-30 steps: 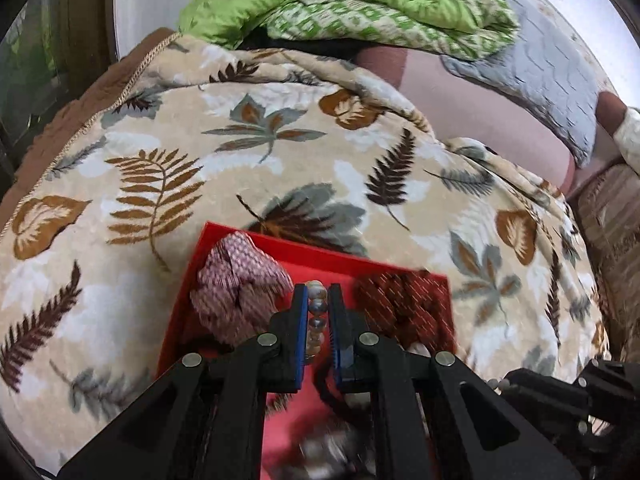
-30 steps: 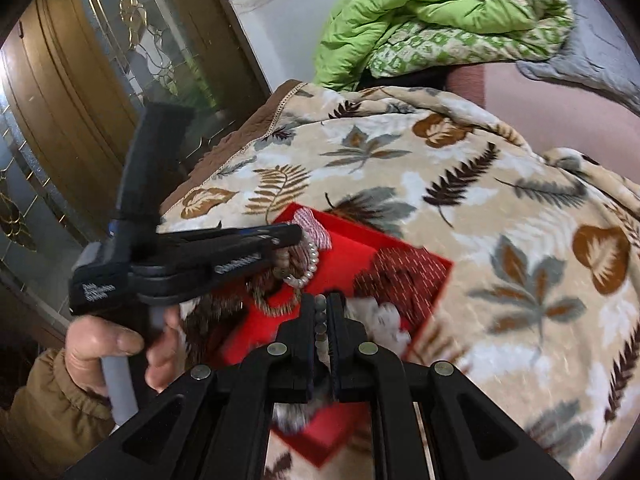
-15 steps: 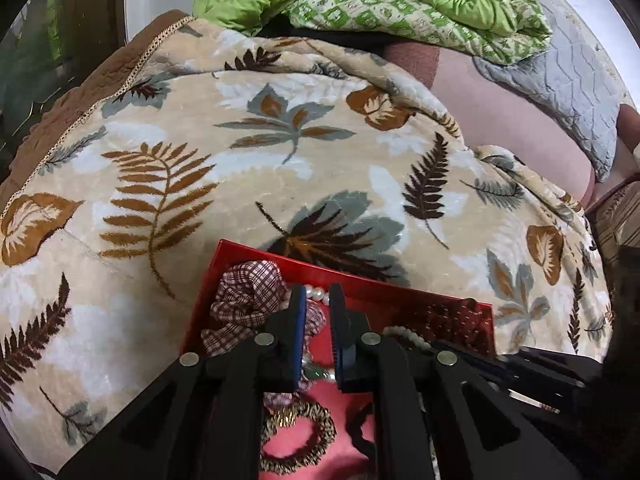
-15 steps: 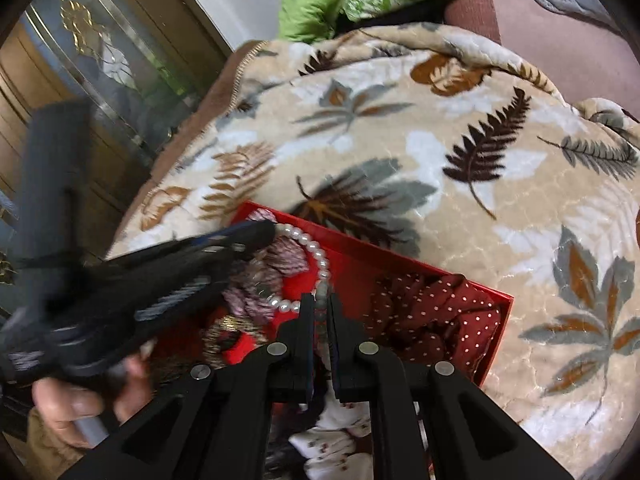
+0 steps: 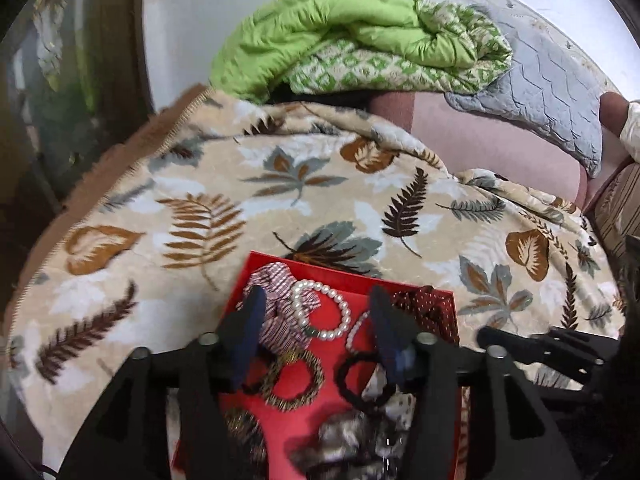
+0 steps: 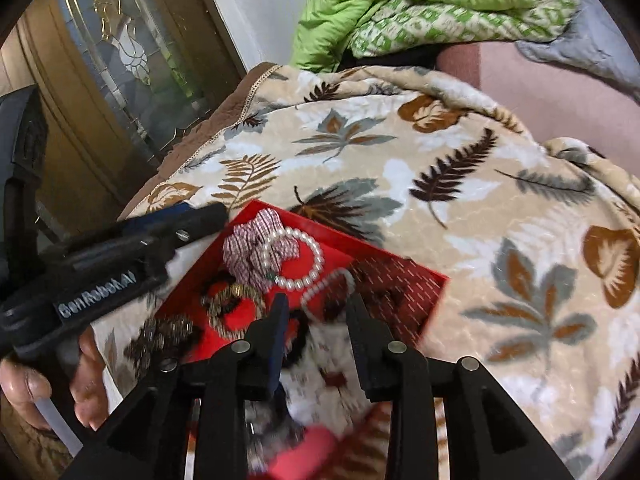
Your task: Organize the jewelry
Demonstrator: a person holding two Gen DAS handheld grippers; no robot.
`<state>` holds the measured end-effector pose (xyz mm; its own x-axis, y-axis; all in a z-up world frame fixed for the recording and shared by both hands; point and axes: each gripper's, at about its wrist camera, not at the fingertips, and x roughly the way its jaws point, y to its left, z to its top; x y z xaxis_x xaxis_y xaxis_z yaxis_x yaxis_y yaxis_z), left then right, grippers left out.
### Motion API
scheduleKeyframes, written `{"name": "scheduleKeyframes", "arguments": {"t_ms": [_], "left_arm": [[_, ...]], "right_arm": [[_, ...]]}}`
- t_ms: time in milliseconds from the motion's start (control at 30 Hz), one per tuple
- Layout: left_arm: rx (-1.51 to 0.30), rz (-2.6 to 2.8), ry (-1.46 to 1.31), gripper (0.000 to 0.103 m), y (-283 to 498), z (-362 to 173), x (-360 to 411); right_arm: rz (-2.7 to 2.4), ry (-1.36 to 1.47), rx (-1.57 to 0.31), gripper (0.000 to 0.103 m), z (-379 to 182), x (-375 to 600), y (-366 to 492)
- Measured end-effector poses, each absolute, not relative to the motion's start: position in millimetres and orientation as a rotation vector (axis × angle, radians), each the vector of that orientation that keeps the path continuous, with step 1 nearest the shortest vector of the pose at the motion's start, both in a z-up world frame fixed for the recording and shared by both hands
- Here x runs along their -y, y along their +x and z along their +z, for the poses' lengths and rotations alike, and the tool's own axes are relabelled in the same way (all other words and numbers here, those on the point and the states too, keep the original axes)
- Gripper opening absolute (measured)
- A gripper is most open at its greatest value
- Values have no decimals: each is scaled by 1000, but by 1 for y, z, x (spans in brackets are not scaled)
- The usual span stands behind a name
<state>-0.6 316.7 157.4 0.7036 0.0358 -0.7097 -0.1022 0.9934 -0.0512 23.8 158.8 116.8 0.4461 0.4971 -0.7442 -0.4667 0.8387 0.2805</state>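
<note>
Two grippers spread wide, holding nothing: left gripper (image 5: 318, 312), right gripper (image 6: 318, 312) | pearl bracelet (image 5: 320, 310) lying in red tray (image 5: 344, 272), against checked scrunchie (image 5: 276, 280) | tray on leaf-print blanket (image 5: 280, 176)

Red tray (image 5: 436, 292) on a leaf-print beige blanket (image 5: 320, 196)

White pearl bracelet (image 5: 320, 312), checked maroon scrunchie (image 5: 280, 280), bright green quilt (image 5: 340, 28).

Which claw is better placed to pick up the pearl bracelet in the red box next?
Left, probably. The left claw is open right over the pearl bracelet in the red box; the right claw is open nearer the white cloth.
</note>
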Motion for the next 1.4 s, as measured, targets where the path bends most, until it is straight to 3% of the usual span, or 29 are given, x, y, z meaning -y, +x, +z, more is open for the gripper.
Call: {"name": "scheduleKeyframes", "arguments": {"t_ms": [133,267,433,867,1400], "left_arm": [[-725,158,-67,76,-35,168,-303],[-655,228,-58,86,-67,176,-287],[-564,293,-18,97,-101,190,-261],[-543,247,-3,99,-151,206,-199],[-700,155,-8,99,-147,176,-192]], "right_arm": [[537,34,-917,43,117,-127,-9],[473,36,-907,44,115,-100,-38],[408,44,-884,56,116,-71,-74],[293,69,-853,64,117,-29,-123],[265,52,-868,70,109,-28,-132]]}}
